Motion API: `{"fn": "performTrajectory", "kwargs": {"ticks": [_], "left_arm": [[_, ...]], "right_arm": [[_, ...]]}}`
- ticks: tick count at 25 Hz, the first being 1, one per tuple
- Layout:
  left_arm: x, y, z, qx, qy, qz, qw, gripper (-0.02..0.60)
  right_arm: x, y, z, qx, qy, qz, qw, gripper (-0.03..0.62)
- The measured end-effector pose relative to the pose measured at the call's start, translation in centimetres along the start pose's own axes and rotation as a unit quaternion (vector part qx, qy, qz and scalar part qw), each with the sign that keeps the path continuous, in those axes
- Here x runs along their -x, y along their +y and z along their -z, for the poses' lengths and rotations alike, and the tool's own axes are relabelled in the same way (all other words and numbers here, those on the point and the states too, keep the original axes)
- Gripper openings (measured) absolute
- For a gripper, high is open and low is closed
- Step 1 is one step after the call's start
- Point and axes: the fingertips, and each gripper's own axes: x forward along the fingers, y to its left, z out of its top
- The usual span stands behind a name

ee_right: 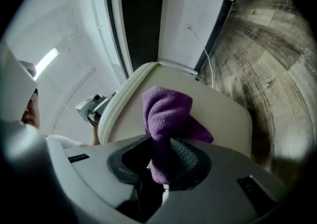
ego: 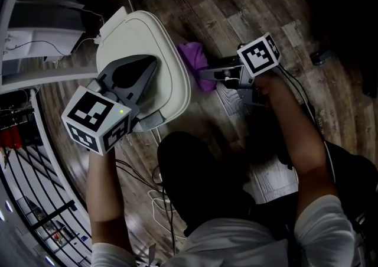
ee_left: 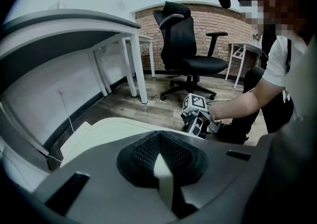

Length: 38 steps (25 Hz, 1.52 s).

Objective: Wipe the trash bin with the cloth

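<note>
My right tongs (ego: 205,74) grip the soft, floppy purple cloth (ego: 196,60) by its bunched middle just beside the white trash bin (ee_right: 228,119) on the floor (ego: 266,12), likely light enough to slide, while my left tongs (ego: 146,66) hover clenched and empty over its lid (ego: 166,34).

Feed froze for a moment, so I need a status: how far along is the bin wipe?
Done: the cloth is already clamped in the right gripper. In hand: the cloth is held against or just beside the bin at its side, and I cannot tell which. The left gripper, shut and empty, sits over the lid. Left: the wiping itself, as far as I can judge.
</note>
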Motion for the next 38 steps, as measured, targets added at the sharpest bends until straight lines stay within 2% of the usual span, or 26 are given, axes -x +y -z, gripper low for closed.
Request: {"fn": "performTrajectory", "kwargs": {"ticks": [2,9,14,23,34,38], "left_arm": [[0.0,-0.1,0.0,-0.002,0.000,-0.002,1.0000,0.004],[0.0,-0.2,-0.1,-0.008,-0.003,-0.008,0.9999,0.004],[-0.2,-0.2,-0.1,-0.011,-0.003,-0.010,0.9999,0.005],[0.0,-0.1,-0.2,-0.014,-0.004,-0.011,0.9998,0.005],[-0.1,-0.2,-0.2,-0.014,-0.004,-0.016,0.9998,0.005],[0.0,-0.2,-0.2,-0.020,-0.005,-0.019,0.9996,0.005]], "right_arm": [[0.1,-2.7,1.4,-0.009,0.016,0.042,0.999,0.087],[0.2,-10.6,5.4,-0.073,0.019,0.122,0.990,0.087],[0.4,-15.0,7.2,-0.084,0.038,0.187,0.978,0.087],[0.6,-20.3,9.5,-0.047,0.098,0.305,0.946,0.087],[0.8,-23.8,11.2,-0.004,0.150,0.381,0.912,0.087],[0.8,-24.3,11.5,0.027,0.169,0.405,0.898,0.087]]}}
